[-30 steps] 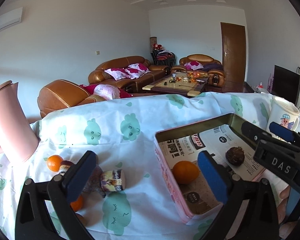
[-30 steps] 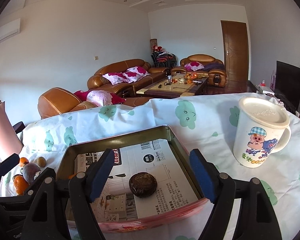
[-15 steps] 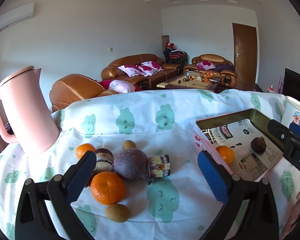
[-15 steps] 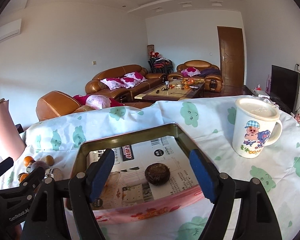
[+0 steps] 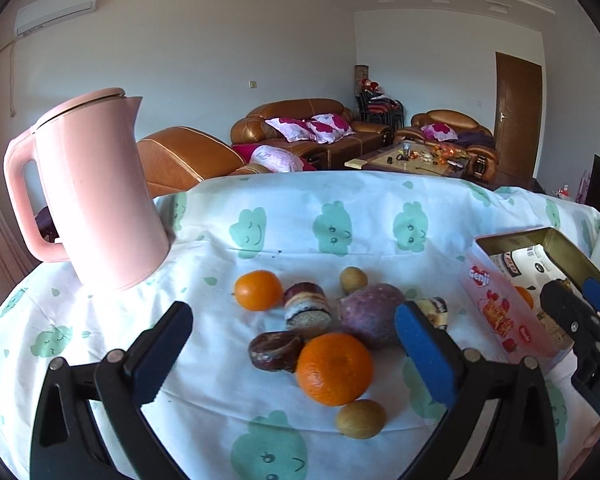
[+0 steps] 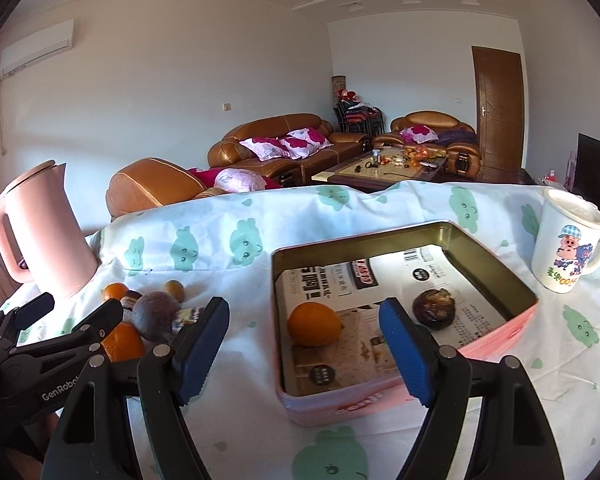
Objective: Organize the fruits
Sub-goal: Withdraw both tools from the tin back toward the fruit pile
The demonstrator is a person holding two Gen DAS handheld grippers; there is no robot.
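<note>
A table covered by a white cloth [image 5: 300,216] with green clouds carries everything. At far left stands a pink kettle [image 5: 96,192]. In the middle lies a group of fruits [image 5: 320,328]. At right sits a pink tin [image 6: 400,316], and far right a cartoon mug [image 6: 568,248].

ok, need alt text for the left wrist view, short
An open left gripper hangs over a cluster of fruit on a cloud-print tablecloth, with a large orange between its blue pads. A pink kettle stands at left and a pink tin at right, a living room beyond.
</note>
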